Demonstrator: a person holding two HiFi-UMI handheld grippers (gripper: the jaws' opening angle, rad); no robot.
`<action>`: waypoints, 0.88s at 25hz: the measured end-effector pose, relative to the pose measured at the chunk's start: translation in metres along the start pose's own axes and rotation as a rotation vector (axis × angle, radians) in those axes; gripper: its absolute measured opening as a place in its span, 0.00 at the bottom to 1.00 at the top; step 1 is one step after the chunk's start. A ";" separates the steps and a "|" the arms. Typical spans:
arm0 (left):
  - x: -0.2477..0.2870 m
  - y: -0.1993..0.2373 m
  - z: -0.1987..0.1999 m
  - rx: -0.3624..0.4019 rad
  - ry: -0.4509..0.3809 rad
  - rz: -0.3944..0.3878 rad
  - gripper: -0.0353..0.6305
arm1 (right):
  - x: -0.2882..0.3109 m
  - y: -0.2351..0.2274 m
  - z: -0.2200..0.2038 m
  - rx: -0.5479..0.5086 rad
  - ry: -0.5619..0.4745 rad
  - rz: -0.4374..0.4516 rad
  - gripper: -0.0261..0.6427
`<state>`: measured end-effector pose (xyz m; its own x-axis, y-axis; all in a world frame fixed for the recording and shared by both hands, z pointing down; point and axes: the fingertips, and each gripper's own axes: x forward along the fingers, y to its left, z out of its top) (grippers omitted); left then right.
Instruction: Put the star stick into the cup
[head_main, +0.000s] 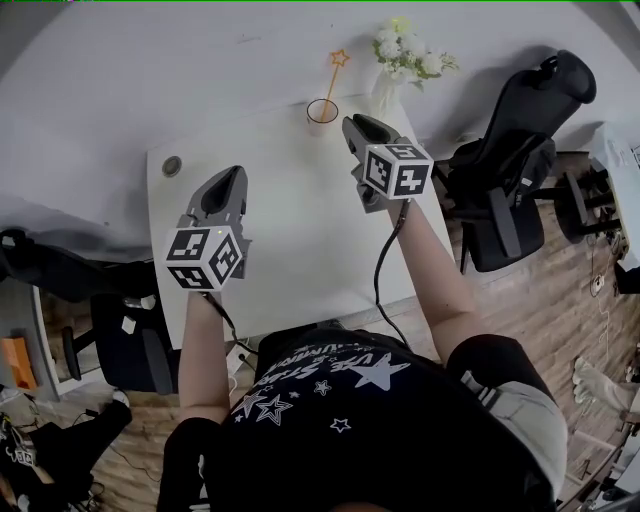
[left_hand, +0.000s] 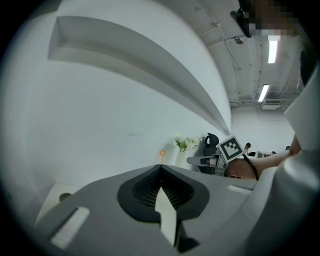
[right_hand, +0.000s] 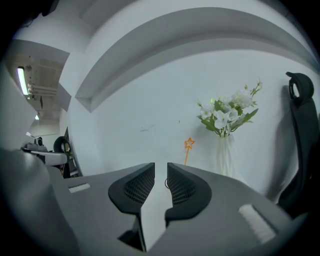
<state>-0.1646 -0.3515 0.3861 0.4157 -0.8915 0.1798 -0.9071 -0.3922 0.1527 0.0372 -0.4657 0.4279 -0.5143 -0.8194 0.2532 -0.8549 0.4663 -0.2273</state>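
Note:
An orange star stick (head_main: 336, 68) stands tilted in a clear cup (head_main: 322, 113) at the far edge of the white table (head_main: 290, 250). My right gripper (head_main: 358, 126) hovers just right of the cup; its jaws stand apart with nothing between them. In the right gripper view the star stick (right_hand: 188, 145) rises beyond the right gripper (right_hand: 161, 167). My left gripper (head_main: 233, 181) hangs over the table's left part, well short of the cup, jaws together and empty. The left gripper (left_hand: 161, 169) points at the wall, with the star stick (left_hand: 162, 153) far off.
A vase of white flowers (head_main: 404, 52) stands at the table's far right corner, close to the cup. A round cable port (head_main: 172, 166) sits at the far left corner. A black office chair (head_main: 520, 150) is right of the table, and dark seating (head_main: 60, 272) is on the left.

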 end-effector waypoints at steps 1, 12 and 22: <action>-0.006 -0.005 0.001 0.002 -0.004 0.001 0.05 | -0.007 0.003 0.001 0.002 -0.006 0.006 0.18; -0.068 -0.057 0.006 0.025 -0.052 0.009 0.05 | -0.095 0.042 0.014 -0.013 -0.081 0.060 0.11; -0.119 -0.105 -0.006 0.027 -0.078 0.039 0.05 | -0.160 0.060 -0.003 -0.005 -0.100 0.105 0.06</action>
<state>-0.1183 -0.2028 0.3549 0.3743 -0.9209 0.1088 -0.9245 -0.3616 0.1202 0.0677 -0.3054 0.3761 -0.5916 -0.7950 0.1338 -0.7974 0.5526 -0.2427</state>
